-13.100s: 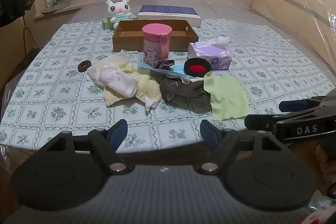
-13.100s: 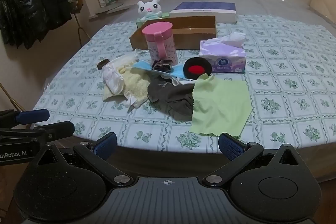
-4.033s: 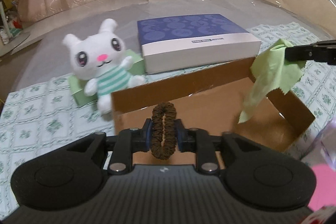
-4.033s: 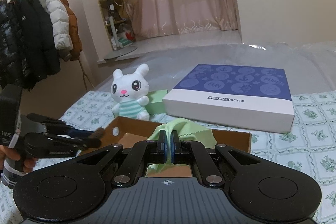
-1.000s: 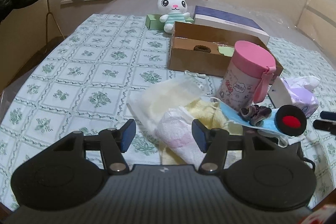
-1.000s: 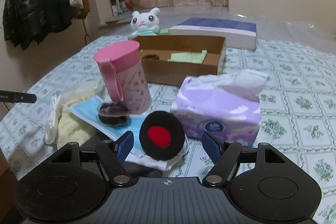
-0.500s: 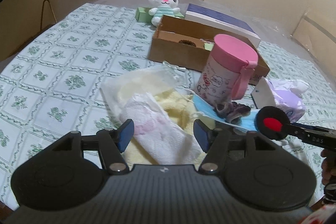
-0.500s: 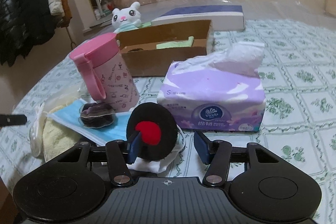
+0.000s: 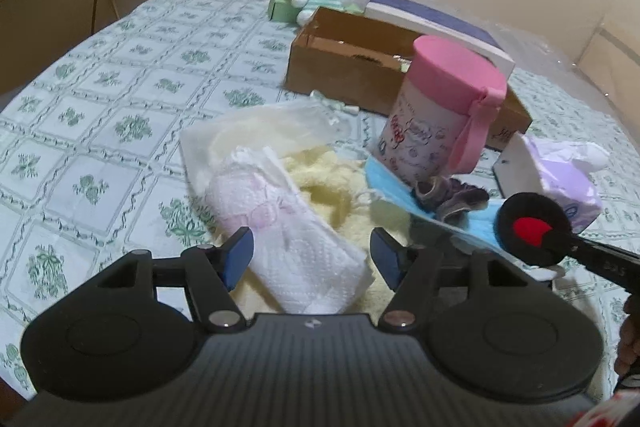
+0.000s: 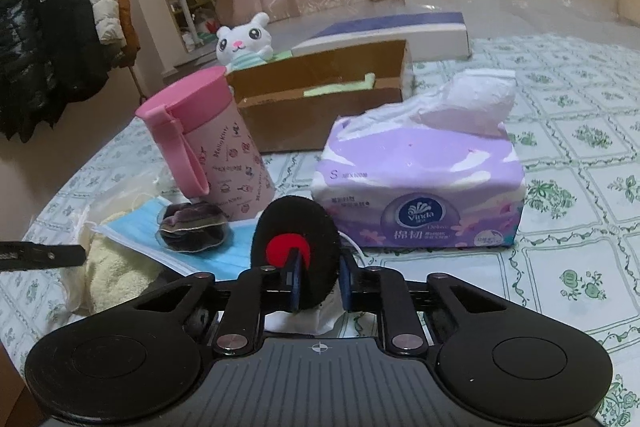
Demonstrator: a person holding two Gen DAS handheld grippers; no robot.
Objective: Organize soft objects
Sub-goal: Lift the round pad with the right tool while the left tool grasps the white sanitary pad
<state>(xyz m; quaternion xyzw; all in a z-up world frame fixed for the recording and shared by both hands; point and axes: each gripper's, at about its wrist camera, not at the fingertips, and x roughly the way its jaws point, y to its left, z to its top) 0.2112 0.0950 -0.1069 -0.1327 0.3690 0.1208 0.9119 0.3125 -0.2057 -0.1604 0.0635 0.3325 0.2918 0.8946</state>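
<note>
My right gripper (image 10: 320,283) is closing on a black round pad with a red centre (image 10: 296,227), which stands on edge between its pads, pinched low down. From the left wrist view the same pad (image 9: 528,227) shows at the tip of the right gripper's fingers (image 9: 592,259). My left gripper (image 9: 312,259) is open, its pads on either side of a white-and-pink wrapped bundle (image 9: 280,219) without touching it. The bundle lies on a yellow fleece cloth (image 9: 320,179). A blue face mask (image 10: 136,231) and a purple scrunchie (image 10: 192,227) lie beside them.
A pink lidded cup (image 10: 216,147) and a purple tissue pack (image 10: 420,187) stand just behind the pad. Farther back is a cardboard box (image 10: 320,107) with a green cloth (image 10: 340,89) inside, then a plush rabbit (image 10: 244,41) and a blue-and-white flat box (image 10: 400,31).
The right gripper's jaws have come together around the black pad. The left gripper has moved forward and down over the white-and-pink bundle, jaws still wide.
</note>
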